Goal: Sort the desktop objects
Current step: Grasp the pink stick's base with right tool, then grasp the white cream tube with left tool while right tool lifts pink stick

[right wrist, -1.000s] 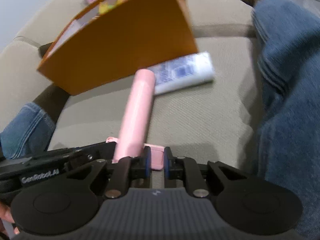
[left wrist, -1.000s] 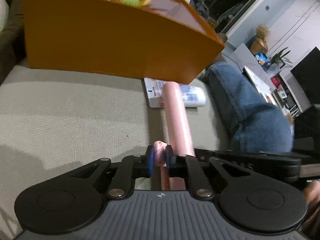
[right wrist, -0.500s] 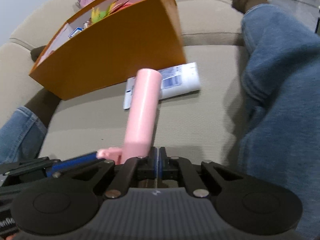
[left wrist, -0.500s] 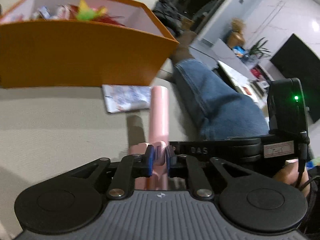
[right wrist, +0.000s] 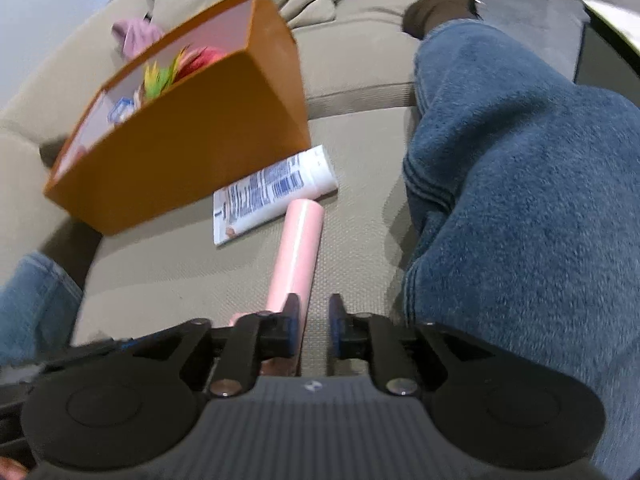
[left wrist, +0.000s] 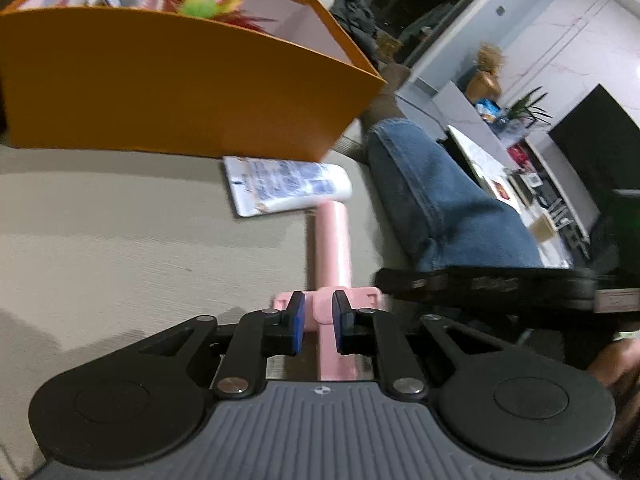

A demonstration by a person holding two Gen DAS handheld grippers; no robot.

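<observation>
A pink tool with a long round handle [left wrist: 332, 240] lies low over the beige sofa cushion [left wrist: 120, 240]; the handle also shows in the right wrist view [right wrist: 296, 252]. My left gripper [left wrist: 319, 322] has its pads around the pink crosspiece at the tool's near end. My right gripper [right wrist: 314, 326] is open and empty, just right of the handle. A white tube with blue print [left wrist: 280, 188] lies beyond the handle's tip, against the orange box [left wrist: 172, 92]; the tube [right wrist: 272, 196] and the box [right wrist: 192, 148] also show in the right wrist view.
The orange box holds colourful items [right wrist: 160, 76]. A person's jeans-clad leg [right wrist: 520, 208] lies along the right of the cushion, another knee [right wrist: 32, 300] at the left. The right gripper's body [left wrist: 500, 284] reaches in from the right in the left wrist view.
My right gripper has opened and moved off the pink tool to its right. The left gripper keeps hold of the tool, which has come down toward the cushion.
</observation>
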